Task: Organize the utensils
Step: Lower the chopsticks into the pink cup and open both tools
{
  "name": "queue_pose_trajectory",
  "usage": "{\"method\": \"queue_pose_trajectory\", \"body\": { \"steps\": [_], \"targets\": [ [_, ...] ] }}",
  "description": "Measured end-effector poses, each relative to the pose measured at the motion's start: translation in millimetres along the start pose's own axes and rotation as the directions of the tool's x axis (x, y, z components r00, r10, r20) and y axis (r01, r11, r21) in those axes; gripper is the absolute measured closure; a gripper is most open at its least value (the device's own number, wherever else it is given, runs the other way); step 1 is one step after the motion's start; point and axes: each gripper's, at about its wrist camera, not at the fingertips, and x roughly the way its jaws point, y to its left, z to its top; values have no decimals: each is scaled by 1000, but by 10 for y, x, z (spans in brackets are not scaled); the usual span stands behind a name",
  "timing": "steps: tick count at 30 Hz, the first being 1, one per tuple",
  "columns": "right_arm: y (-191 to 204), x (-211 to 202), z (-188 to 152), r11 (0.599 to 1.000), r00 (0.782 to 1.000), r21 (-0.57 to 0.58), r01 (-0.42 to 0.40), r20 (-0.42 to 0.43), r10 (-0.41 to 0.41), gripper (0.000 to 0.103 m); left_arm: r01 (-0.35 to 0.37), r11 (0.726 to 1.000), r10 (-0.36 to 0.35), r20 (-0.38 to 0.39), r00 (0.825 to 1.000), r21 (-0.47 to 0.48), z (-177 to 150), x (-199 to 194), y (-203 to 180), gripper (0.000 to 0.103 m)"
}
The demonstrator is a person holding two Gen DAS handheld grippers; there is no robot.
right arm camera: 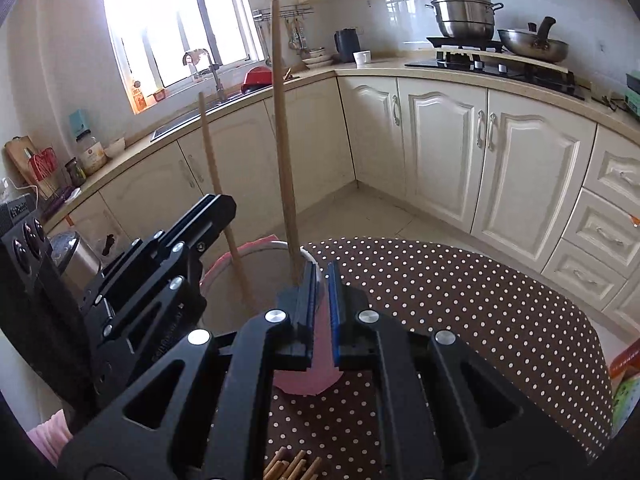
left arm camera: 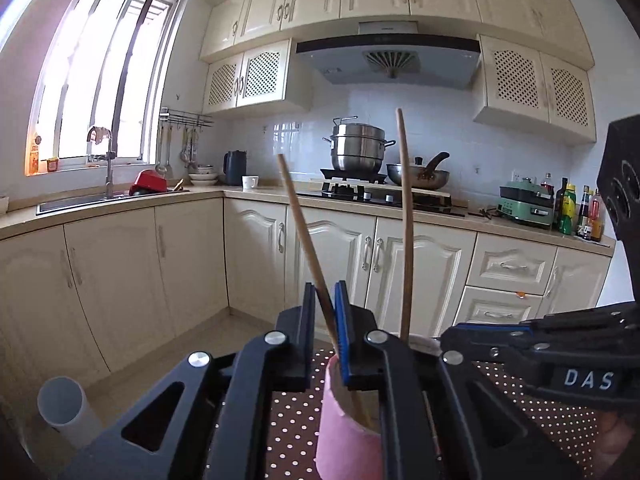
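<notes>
A pink cup (left arm camera: 346,436) stands on the polka-dot table and holds two wooden chopsticks. My left gripper (left arm camera: 325,312) is shut on the left chopstick (left arm camera: 302,236), whose lower end reaches into the cup. The second chopstick (left arm camera: 405,220) leans in the cup, free. In the right wrist view, my right gripper (right arm camera: 320,296) sits over the near rim of the cup (right arm camera: 308,376); its jaws stand a narrow gap apart and hold nothing. The tall chopstick (right arm camera: 282,132) stands just left of it, the left gripper's chopstick (right arm camera: 218,184) further left. More chopsticks (right arm camera: 292,468) lie below.
The brown polka-dot tablecloth (right arm camera: 460,312) covers a round table. A white tube (left arm camera: 66,404) stands at the left. Cream kitchen cabinets, a sink, a stove with pots (left arm camera: 358,150) and bottles line the far counter. A colourful package (right arm camera: 624,380) sits at the table's right edge.
</notes>
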Motion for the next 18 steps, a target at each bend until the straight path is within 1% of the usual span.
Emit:
{"method": "queue_pose_trajectory", "body": {
  "steps": [2,4,6,7,8,9,10,11,15,18],
  "targets": [
    [-3,-29,-14,1000,1000,-5,1,-2,-1,93,-2,1000,2,-14,1000,6,5,-3,14,90],
    [15,-59,-20,1000,1000,-19,16,3,-16,91,-5,1000,5,-27,1000,10,6,-10,25,82],
    [20,-106,-28,999,1000,-21,26,17,-26,81,-5,1000,6,-30,1000,15,10,-36,40,80],
    [12,-134,-30,1000,999,-14,24,24,-23,66,-7,1000,8,-32,999,18,16,-42,39,78],
    [8,-155,-34,1000,999,-8,25,31,-24,42,-12,1000,12,-37,999,21,20,-52,41,77],
    [-4,-197,-34,1000,998,-3,29,50,-29,40,-17,1000,18,-44,999,22,19,-61,50,77],
    [-5,-248,-37,999,996,-7,41,77,-40,40,-17,1000,18,-46,999,23,22,-71,48,77],
    [4,-282,-34,998,995,-17,56,85,-54,40,-17,1000,18,-47,999,22,24,-89,55,77],
    [-18,-344,-29,998,995,-10,60,84,-59,40,-20,1000,20,-41,999,13,43,-174,66,77],
    [-29,-391,-36,998,995,1,62,84,-61,40,-27,999,28,-27,999,24,64,-260,39,76]
  ]
}}
